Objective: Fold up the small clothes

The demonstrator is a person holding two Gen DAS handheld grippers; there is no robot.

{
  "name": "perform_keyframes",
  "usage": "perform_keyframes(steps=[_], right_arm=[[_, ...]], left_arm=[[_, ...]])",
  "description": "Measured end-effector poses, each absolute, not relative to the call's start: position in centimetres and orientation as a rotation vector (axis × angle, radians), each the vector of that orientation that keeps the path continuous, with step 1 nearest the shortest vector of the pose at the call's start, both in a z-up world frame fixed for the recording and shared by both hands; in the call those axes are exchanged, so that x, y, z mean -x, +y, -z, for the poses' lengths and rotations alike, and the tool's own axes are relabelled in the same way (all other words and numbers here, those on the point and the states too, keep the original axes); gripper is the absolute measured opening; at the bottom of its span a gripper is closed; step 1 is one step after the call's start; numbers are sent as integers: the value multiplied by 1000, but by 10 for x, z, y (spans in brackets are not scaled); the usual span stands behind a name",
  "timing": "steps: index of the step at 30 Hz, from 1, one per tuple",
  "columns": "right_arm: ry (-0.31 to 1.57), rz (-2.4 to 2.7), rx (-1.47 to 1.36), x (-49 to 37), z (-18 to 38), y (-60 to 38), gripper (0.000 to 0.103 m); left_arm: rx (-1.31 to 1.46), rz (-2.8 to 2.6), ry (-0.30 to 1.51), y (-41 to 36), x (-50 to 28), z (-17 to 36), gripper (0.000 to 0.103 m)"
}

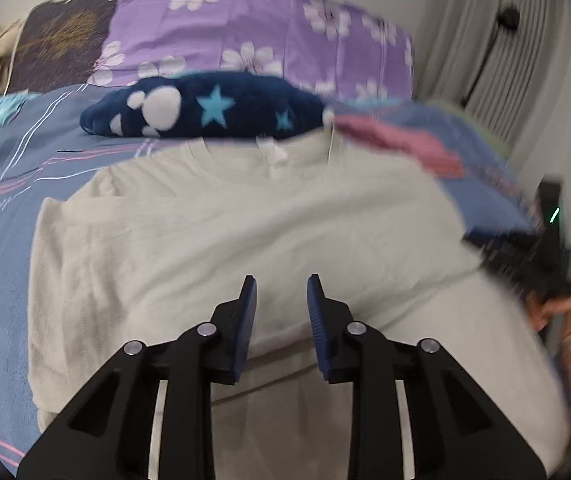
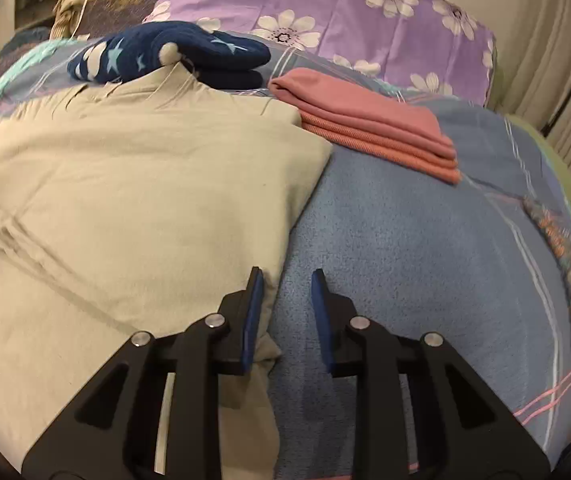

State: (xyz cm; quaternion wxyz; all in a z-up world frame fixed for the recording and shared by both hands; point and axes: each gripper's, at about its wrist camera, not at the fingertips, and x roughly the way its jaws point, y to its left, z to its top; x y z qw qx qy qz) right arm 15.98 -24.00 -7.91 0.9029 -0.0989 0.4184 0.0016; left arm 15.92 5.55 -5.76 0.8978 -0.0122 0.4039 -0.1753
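Left gripper (image 1: 281, 286) parted over beige shirt (image 1: 245, 220)

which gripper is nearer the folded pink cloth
Right. The right gripper sits at the beige shirt's right edge, the pink cloth just ahead. The left gripper is over the shirt's middle, farther away.

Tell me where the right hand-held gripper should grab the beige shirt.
Probably the shirt's right side edge, just ahead of the right hand-held gripper. Come from the bare blue blanket side: there the folded edge is exposed and lies free.
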Motion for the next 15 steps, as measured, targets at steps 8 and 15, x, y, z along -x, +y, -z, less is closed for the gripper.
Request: perform_keyframes(steps=[8,15], right_arm=[[853,60,126,-145,68,-252,47],[799,16,97,-71,49,-269,36]], left_arm=[[-65,335,874,41,-144,54,34],[-84,275,793,76,-82,33,68]])
